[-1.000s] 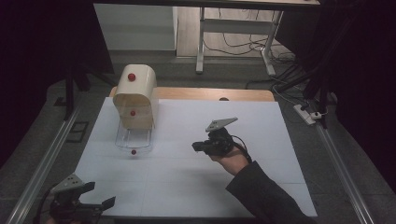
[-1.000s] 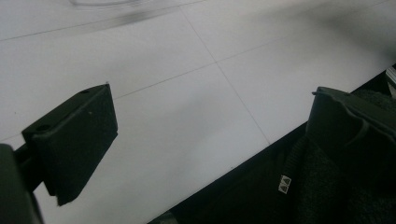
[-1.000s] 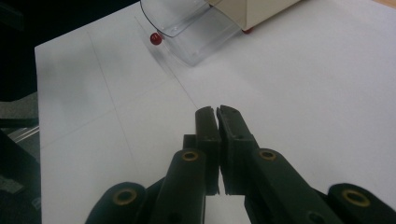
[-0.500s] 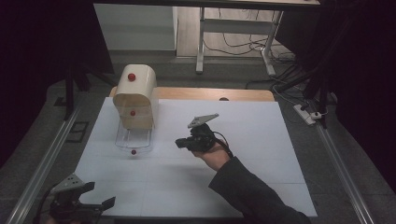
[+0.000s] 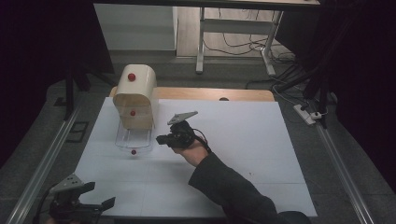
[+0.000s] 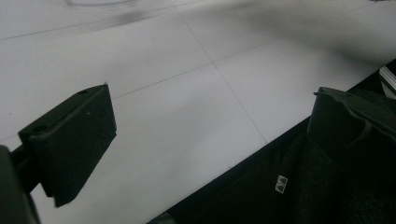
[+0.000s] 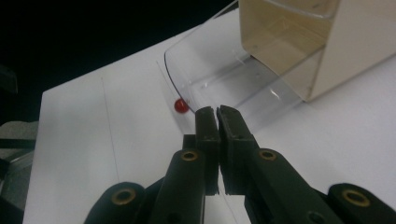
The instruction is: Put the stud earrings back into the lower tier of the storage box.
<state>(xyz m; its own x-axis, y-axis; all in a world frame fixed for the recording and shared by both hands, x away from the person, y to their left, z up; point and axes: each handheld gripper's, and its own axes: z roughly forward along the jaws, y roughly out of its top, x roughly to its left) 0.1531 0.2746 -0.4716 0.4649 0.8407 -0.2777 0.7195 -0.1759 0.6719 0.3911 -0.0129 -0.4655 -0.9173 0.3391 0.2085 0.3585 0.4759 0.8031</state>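
A cream box (image 5: 135,95) with a rounded top and red knobs stands at the back left of the white table (image 5: 243,140). Its clear flap (image 5: 134,140) lies open and flat in front of it, with a red knob (image 5: 133,151) at its front edge. My right gripper (image 5: 162,139) is shut with nothing between its jaws, just right of the flap. In the right gripper view, the right gripper (image 7: 217,112) has its tips at the edge of the clear flap (image 7: 219,79), close to the red knob (image 7: 181,106). My left gripper (image 5: 100,197) is open at the table's near left corner.
The left gripper (image 6: 210,130) has its jaws wide apart over bare white table (image 6: 177,93) near the front edge, with a dark sleeve (image 6: 327,186) below. A metal rail (image 5: 42,163) runs along the table's left side, and another (image 5: 343,172) along its right.
My right gripper has moved left across the table toward the box's clear flap, still shut. The left gripper has stayed in place.
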